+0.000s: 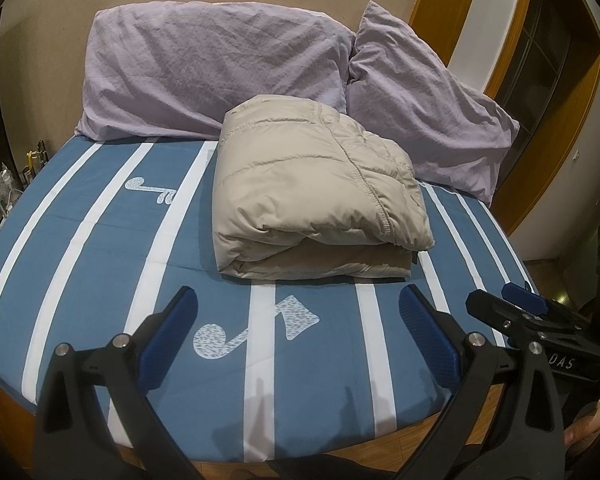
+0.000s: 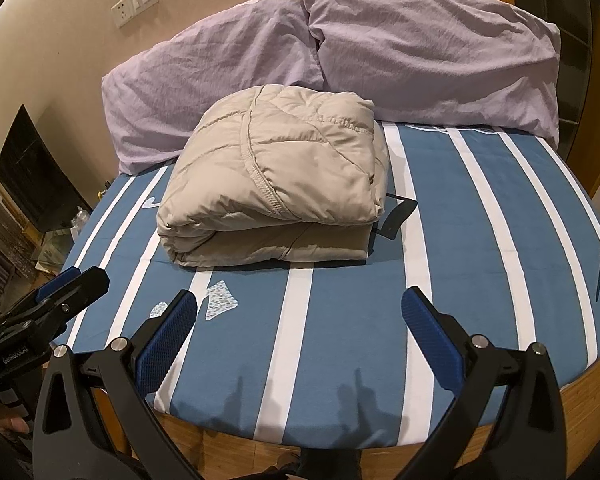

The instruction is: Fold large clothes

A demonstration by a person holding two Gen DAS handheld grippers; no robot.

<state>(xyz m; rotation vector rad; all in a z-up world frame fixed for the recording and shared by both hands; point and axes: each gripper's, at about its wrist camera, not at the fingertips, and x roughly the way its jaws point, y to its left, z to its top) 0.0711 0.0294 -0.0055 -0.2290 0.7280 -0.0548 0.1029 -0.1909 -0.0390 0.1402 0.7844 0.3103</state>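
Observation:
A beige quilted jacket (image 1: pixel 316 188) lies folded into a thick bundle on the blue-and-white striped bed (image 1: pixel 100 240), just in front of the pillows. The right wrist view shows the same jacket (image 2: pixel 272 184) on the bed (image 2: pixel 480 240). My left gripper (image 1: pixel 298 300) is open above the near edge of the bed, short of the bundle, with nothing between its fingers. My right gripper (image 2: pixel 300 302) is also open and empty, at about the same distance from the jacket. Each gripper appears at the side of the other's view.
Two lilac pillows (image 1: pixel 212 68) (image 1: pixel 432 116) lean on the wall behind the jacket. The bed's wooden frame (image 2: pixel 580 396) runs along the near edge. Cluttered small items (image 1: pixel 4 192) stand left of the bed. A wooden door frame (image 1: pixel 512 92) is at the right.

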